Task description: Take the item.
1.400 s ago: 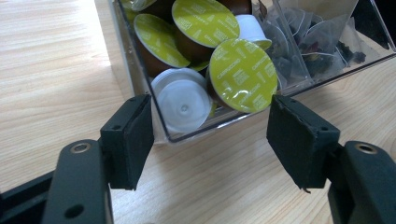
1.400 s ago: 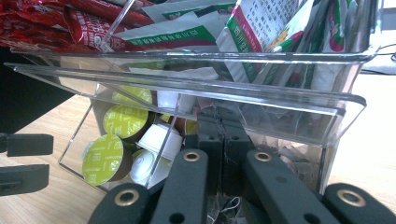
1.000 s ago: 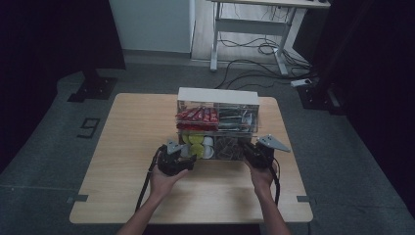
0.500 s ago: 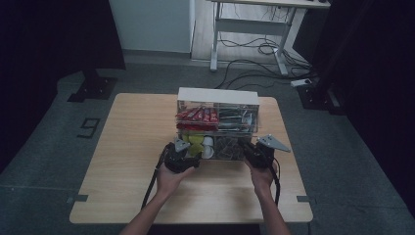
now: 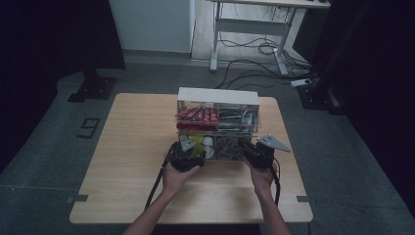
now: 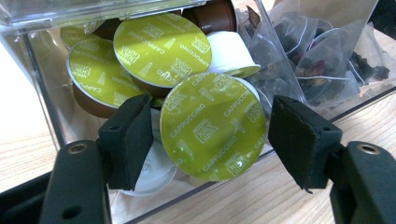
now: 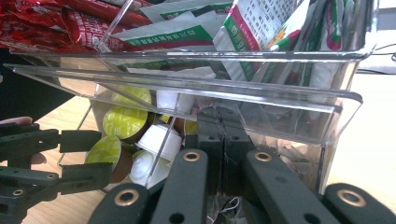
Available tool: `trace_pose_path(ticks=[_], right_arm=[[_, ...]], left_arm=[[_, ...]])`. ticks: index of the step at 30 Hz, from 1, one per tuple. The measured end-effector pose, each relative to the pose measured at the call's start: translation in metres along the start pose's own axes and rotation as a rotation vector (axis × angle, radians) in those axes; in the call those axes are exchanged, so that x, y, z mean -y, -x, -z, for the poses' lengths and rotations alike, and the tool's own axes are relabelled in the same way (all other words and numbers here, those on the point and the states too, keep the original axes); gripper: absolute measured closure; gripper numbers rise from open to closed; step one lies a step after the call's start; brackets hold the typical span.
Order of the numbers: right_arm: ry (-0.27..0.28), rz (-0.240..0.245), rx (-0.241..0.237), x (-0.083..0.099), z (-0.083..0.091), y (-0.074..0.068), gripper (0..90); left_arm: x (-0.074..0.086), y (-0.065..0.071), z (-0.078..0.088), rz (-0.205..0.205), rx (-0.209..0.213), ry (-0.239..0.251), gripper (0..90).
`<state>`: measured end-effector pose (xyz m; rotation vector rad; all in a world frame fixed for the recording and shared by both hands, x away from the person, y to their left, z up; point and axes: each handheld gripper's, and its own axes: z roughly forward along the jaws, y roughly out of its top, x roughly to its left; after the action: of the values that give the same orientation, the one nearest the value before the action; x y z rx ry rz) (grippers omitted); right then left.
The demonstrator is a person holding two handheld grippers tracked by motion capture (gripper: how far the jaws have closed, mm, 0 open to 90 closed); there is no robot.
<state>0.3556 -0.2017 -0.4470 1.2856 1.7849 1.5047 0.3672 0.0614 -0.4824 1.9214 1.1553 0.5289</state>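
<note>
Two black jaws of the left gripper point(image 6: 211, 140) stand wide apart on either side of a green-lidded cappuccino capsule point(image 6: 213, 126), their pads not touching it. That capsule lies at the front of the clear plastic drawer point(image 6: 39, 70), atop other green and white capsules, beside a compartment of tea bags point(image 6: 322, 60). The right gripper point(image 7: 224, 135) has its jaws pressed together against the drawer's front edge point(image 7: 261, 95).

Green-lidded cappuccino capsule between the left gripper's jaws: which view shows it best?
Left gripper view: the green-lidded cappuccino capsule sits large, its lettering readable. Right gripper view shows it small, edge-on. High view gives a yellow-green patch.
</note>
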Motion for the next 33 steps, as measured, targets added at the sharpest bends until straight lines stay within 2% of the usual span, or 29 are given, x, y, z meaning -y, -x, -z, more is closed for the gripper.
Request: trace_pose_path(ticks=[10, 18, 33], right_arm=[[0.001, -0.002, 0.0, 0.0, 0.0, 0.0, 88.7], [0.0, -0.003, 0.0, 0.0, 0.0, 0.0, 88.7], [-0.001, -0.007, 0.0, 0.0, -0.001, 0.0, 88.7]], left_arm=[[0.003, 0.005, -0.001, -0.029, -0.01, 0.003, 37.0], [0.004, 0.002, 0.001, -0.025, -0.002, 0.012, 38.1], [0.001, -0.004, 0.022, -0.027, 0.023, 0.046, 38.3]])
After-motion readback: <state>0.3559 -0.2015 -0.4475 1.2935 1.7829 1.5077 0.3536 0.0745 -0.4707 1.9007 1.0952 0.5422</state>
